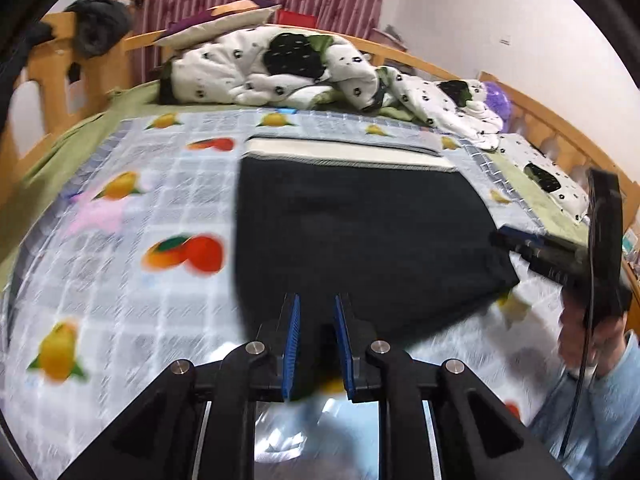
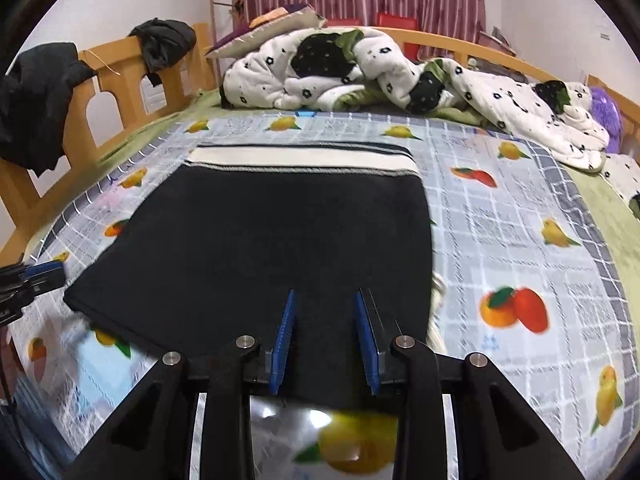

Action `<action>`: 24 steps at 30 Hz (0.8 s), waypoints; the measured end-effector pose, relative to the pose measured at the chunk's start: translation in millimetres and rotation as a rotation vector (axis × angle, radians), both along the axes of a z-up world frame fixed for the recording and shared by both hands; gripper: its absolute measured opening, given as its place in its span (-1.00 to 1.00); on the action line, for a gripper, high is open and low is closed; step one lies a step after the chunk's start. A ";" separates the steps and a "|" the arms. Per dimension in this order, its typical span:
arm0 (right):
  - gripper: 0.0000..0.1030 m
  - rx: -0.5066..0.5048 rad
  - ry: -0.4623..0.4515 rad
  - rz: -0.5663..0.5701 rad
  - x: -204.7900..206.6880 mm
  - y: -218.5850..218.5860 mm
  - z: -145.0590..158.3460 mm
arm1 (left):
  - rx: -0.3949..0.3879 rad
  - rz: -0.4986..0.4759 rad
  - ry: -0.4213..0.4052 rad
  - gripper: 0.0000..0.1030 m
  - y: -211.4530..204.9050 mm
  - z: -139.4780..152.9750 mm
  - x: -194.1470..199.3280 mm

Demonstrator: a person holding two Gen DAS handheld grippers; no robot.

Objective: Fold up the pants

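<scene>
Dark folded pants (image 1: 360, 232) (image 2: 280, 240) lie flat on the fruit-print sheet (image 1: 120, 280) (image 2: 520, 220), with a white band (image 1: 348, 154) (image 2: 300, 158) along their far edge. My left gripper (image 1: 317, 300) hovers over the pants' near edge; a narrow gap shows between its blue pads and no cloth is caught in it. My right gripper (image 2: 325, 294) stands wider over the near edge at the other side, with the dark cloth below its jaws but not pinched. Each gripper also shows in the other's view: right gripper (image 1: 520, 240), left gripper (image 2: 44, 272). A hand (image 1: 580, 344) holds the right one.
A crumpled white flowered quilt (image 1: 280, 68) (image 2: 360, 68) and a pillow (image 2: 272, 28) fill the far side of the bed. The wooden bed frame (image 1: 52, 80) (image 2: 120, 80) has dark clothes (image 2: 36, 100) hung over it. A purple plush (image 2: 606, 116) lies at the right.
</scene>
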State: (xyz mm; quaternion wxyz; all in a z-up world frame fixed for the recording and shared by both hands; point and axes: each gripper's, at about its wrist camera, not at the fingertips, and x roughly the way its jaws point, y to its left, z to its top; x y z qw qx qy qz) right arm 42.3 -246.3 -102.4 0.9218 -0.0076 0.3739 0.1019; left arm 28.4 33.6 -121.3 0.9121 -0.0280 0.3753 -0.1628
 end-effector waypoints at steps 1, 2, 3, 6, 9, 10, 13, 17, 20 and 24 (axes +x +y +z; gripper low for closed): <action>-0.40 0.003 -0.006 0.001 1.3 0.6 -1.8 | -0.002 -0.001 0.002 -0.66 -5.0 -2.6 6.3; -0.40 0.002 -0.008 0.000 0.8 2.0 -4.4 | 0.002 -0.001 0.027 -0.66 -11.0 -11.4 13.5; -0.40 0.000 -0.007 0.002 1.6 1.3 -8.1 | 0.004 -0.002 0.054 -0.64 -13.4 -20.2 17.5; -0.40 -0.063 0.029 -0.032 8.0 -4.0 -30.3 | 0.033 -0.005 0.042 -0.55 -21.6 -39.8 9.2; -0.39 -0.072 0.030 -0.028 2.4 -7.1 -36.8 | 0.084 -0.033 0.034 -0.37 -30.2 -39.5 0.2; -0.39 -0.090 0.027 -0.020 -0.7 -5.9 -37.0 | 0.082 -0.036 0.034 -0.36 -30.5 -39.1 -0.3; -0.38 -0.120 0.034 -0.025 -5.4 -3.1 -39.3 | 0.066 -0.025 0.034 -0.36 -28.2 -37.8 -0.5; -0.35 -0.135 0.030 -0.038 -7.0 0.6 -39.0 | 0.067 -0.018 0.029 -0.35 -28.8 -37.3 -1.6; -0.34 -0.118 0.029 -0.045 -6.9 -1.7 -38.5 | 0.063 -0.014 0.030 -0.30 -30.0 -37.8 -1.5; -0.32 -0.116 0.014 -0.040 -9.4 -2.4 -38.5 | 0.051 -0.011 0.032 -0.24 -29.7 -37.5 -1.0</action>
